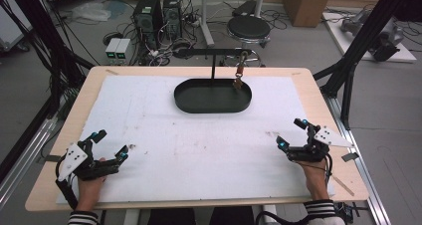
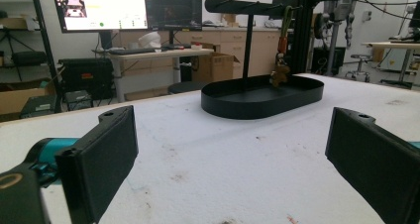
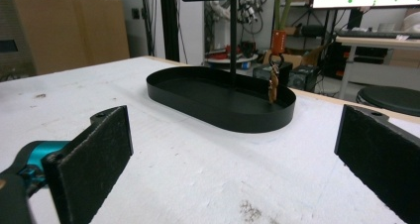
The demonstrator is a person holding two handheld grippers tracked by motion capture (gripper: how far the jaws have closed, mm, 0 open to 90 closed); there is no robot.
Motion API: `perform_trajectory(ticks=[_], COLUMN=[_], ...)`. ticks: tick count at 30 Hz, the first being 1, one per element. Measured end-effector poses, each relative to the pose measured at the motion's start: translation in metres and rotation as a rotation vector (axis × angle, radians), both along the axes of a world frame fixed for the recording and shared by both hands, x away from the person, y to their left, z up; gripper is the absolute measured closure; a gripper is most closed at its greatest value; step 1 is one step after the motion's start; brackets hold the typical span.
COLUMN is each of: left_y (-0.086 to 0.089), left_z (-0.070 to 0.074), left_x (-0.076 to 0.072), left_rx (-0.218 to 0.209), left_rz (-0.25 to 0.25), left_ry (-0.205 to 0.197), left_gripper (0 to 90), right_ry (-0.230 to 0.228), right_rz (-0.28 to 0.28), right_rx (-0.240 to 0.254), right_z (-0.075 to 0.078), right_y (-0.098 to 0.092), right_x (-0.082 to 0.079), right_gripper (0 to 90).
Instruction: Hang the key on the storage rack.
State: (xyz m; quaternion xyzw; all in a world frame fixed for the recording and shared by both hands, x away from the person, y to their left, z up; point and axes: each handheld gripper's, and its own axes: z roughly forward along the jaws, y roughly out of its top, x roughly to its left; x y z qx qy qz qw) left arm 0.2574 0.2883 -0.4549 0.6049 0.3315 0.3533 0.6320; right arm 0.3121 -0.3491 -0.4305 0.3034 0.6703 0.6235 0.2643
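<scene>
Your claws wait, jaws spread and empty, at the near corners of a white-covered bench (image 1: 164, 150).
Left claw (image 1: 110, 145) and right claw (image 1: 291, 133) flank a black tray (image 1: 199, 104) mid-bench; a keychain (image 1: 239, 78) hangs from its stand (image 1: 214, 56). Computers (image 1: 157, 16) and a stool (image 1: 249, 28) crowd the floor beyond.

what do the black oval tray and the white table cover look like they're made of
The black oval tray looks like thin sheet metal with a matte, powder-coated finish: crisp thin rim, even dull sheen. It could also be painted plastic. The white table cover looks like foam board or a similar soft sheet: grainy, non-reflective, scuffed and stained, lying over a pale wooden tabletop.
</scene>
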Motion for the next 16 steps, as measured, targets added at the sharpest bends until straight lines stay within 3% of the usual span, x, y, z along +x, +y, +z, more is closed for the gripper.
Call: perform_trajectory(ticks=[5,7,11,16], left_y=[0.0,0.0,0.001,0.0], left_z=[0.0,0.0,0.0,0.0], left_x=[0.0,0.0,0.0,0.0], left_rx=[-0.001,-0.001,-0.002,-0.003], left_rz=[0.002,0.0,0.001,0.002], left_ry=[-0.001,-0.001,0.002,-0.005], left_gripper=[6.4,6.5,6.4,6.5], right_ry=[-0.021,-0.016,-0.077,-0.068], right_rz=[-0.02,-0.024,-0.03,-0.039], right_rx=[0.044,0.034,-0.006,-0.002], right_z=[-0.018,-0.02,-0.022,-0.022], right_y=[-0.003,-0.003,0.001,0.002], right_x=[-0.005,-0.005,-0.01,-0.01], right_gripper=[0.3,0.3,0.4,0.4])
